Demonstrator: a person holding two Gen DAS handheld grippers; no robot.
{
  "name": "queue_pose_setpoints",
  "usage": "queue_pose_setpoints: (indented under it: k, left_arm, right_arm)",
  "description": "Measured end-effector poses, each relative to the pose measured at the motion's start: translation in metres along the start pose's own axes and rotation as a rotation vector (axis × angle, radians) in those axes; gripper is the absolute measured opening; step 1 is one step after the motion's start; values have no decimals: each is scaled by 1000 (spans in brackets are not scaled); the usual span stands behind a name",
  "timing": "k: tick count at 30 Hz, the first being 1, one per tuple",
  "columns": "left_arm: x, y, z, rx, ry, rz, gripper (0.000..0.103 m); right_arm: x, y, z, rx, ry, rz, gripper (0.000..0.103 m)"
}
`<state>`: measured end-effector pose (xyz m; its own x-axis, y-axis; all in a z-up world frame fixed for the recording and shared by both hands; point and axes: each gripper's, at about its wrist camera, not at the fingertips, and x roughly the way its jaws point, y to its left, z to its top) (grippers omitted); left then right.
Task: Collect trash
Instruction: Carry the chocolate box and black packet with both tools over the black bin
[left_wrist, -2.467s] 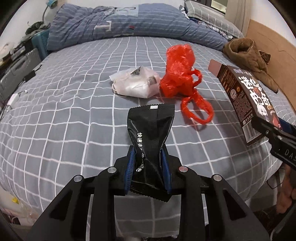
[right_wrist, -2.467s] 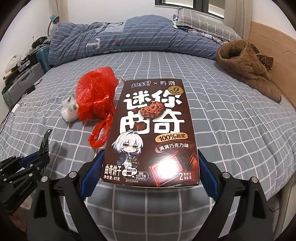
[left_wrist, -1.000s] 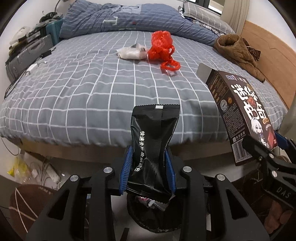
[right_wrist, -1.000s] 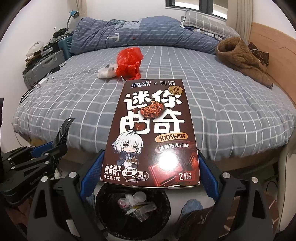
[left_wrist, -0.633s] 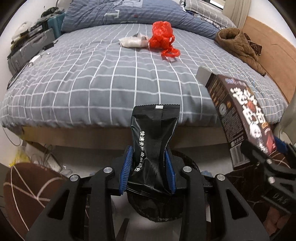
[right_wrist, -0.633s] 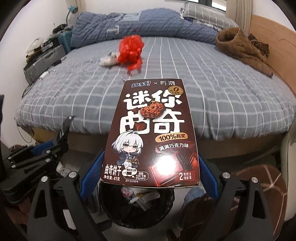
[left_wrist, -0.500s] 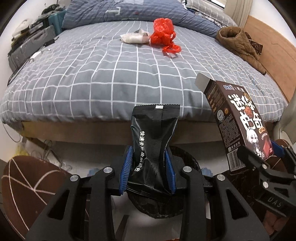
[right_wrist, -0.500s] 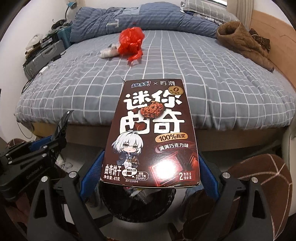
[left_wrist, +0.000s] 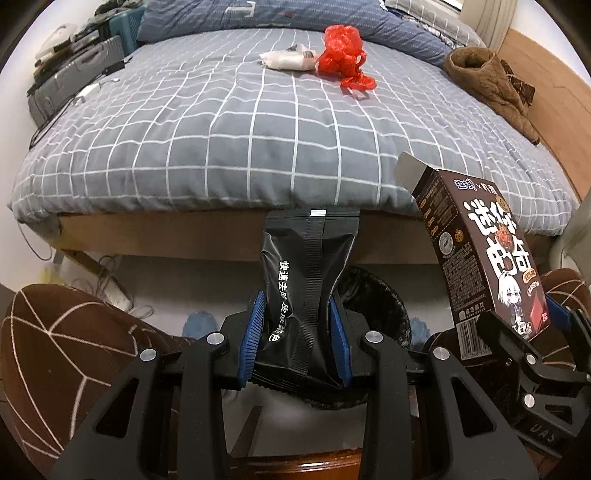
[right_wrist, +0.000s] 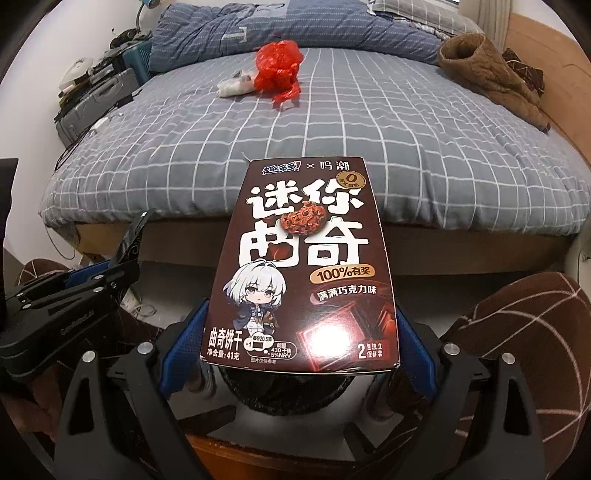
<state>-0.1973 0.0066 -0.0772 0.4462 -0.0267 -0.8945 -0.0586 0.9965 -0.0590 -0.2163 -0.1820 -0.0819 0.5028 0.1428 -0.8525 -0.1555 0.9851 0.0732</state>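
My left gripper (left_wrist: 294, 336) is shut on a black snack wrapper (left_wrist: 306, 277) and holds it upright above a black trash bin (left_wrist: 373, 299) on the floor by the bed. My right gripper (right_wrist: 295, 339) is shut on a brown cookie box (right_wrist: 303, 266), also over the bin (right_wrist: 288, 391); the box shows in the left wrist view (left_wrist: 484, 258). A red plastic bag (left_wrist: 343, 51) and a white crumpled bag (left_wrist: 286, 59) lie far back on the bed; both also show in the right wrist view, the red bag (right_wrist: 279, 70) and the white one (right_wrist: 234, 86).
The bed (left_wrist: 258, 129) has a grey checked cover, with a brown coat (left_wrist: 487, 77) at its right and a rolled blue duvet (right_wrist: 295, 29) at the head. Suitcases (right_wrist: 96, 99) stand left of the bed. Brown-patterned knees (left_wrist: 55, 339) flank the bin.
Both grippers have drawn back from the bed and dropped lower, over the trash bin. Wrapper and box stay gripped.
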Motion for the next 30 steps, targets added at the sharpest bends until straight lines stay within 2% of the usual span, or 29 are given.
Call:
queue_pose_setpoints:
  k: [7, 18, 30]
  left_arm:
    - [16, 4, -7, -9, 19, -4, 34]
    - [80, 13, -13, -33, 137, -15, 34]
    - [130, 29, -1, -45, 199, 52, 34]
  right_arm:
    - [14, 6, -12, -31, 38, -21, 88]
    - [83, 4, -26, -28, 217, 5, 88]
    - [146, 4, -15, -4, 328, -3, 89]
